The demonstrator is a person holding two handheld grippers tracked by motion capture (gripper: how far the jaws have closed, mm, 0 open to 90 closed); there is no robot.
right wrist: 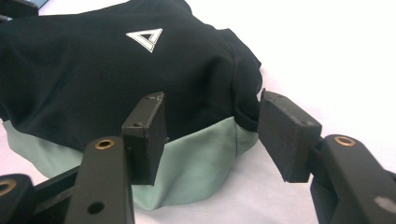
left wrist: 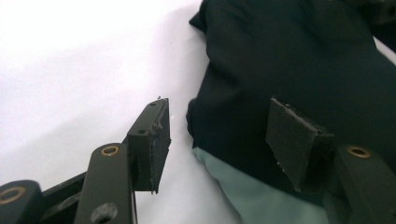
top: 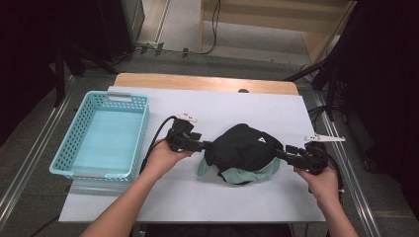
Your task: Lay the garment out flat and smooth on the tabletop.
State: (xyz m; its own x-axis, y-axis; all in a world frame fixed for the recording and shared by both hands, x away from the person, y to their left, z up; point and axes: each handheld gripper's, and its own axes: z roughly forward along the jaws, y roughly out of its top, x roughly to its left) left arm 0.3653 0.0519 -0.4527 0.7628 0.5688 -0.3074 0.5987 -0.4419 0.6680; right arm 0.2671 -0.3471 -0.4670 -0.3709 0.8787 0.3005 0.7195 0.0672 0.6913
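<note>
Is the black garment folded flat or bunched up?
Bunched up. The black garment sits as a rounded heap on the white table, pale green fabric spilling from beneath, with the open left gripper and right gripper at its sides.

Both grippers [top: 207,145] [top: 281,150] agape, level.

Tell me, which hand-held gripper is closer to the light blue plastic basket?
Left. The left hand-held gripper sits just right of the light blue plastic basket; the right hand-held gripper is farther right.

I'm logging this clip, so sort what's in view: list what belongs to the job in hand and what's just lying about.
In the job:
black and green garment
left gripper, open at its edge
right gripper, open at its edge

Lying about:
turquoise basket
cables on the floor
</note>
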